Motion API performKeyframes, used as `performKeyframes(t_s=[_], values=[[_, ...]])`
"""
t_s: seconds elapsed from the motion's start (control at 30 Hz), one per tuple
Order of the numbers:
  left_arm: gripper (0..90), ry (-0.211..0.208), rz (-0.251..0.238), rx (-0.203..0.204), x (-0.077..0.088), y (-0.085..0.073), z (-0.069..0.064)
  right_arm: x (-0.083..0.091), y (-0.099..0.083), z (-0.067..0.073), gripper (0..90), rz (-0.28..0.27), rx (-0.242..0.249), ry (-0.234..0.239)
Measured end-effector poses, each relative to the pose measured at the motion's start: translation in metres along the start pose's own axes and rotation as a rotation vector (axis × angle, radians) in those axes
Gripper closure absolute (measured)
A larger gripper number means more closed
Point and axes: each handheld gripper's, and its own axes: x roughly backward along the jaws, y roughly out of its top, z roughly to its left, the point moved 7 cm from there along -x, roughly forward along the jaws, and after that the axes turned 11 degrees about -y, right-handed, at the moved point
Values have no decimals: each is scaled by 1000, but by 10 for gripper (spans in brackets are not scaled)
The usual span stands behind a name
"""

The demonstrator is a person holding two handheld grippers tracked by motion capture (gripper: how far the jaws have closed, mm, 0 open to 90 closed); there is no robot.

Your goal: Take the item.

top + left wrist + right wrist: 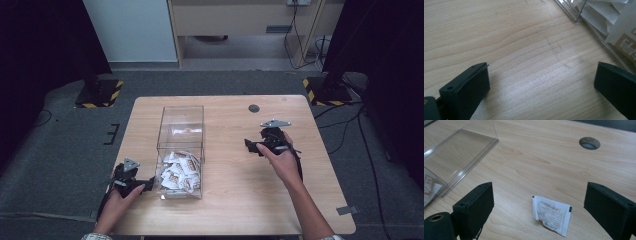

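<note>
We see a pale wooden table (235,205) with a small round hole (254,108) near its far edge. On its left half stands a clear plastic box (181,120), long and open at the top, and its near end holds a heap of small white packets (178,170) with brown print.

At the near left corner of the table, a hand (117,202) holds the left gripper (148,185), which sits just beside the near end of the box. In the left gripper view its jaws stand wide apart over bare wood with nothing between them, and the corner of the box (599,22) with its packets (609,20) lies ahead to the right.

On the right half of the table, the other hand (285,162) holds the right gripper (249,146), well apart from the box. In the right gripper view its jaws are also spread wide and grip nothing; one loose white packet (551,215), crumpled at one edge, lies flat on the wood between them.
</note>
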Motion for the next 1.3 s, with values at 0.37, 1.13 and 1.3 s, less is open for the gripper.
performKeyframes(t_s=[0.37, 1.13, 1.3], values=[[0, 0, 0, 0, 0, 0, 0, 18, 10, -2, 81, -46, -1, 6], [0, 2, 0, 1, 0, 0, -1, 55, -16, -19, 72, -58, -15, -13], [0, 2, 0, 1, 0, 0, -1, 59, -30, -20, 71, -51, -20, -11]])
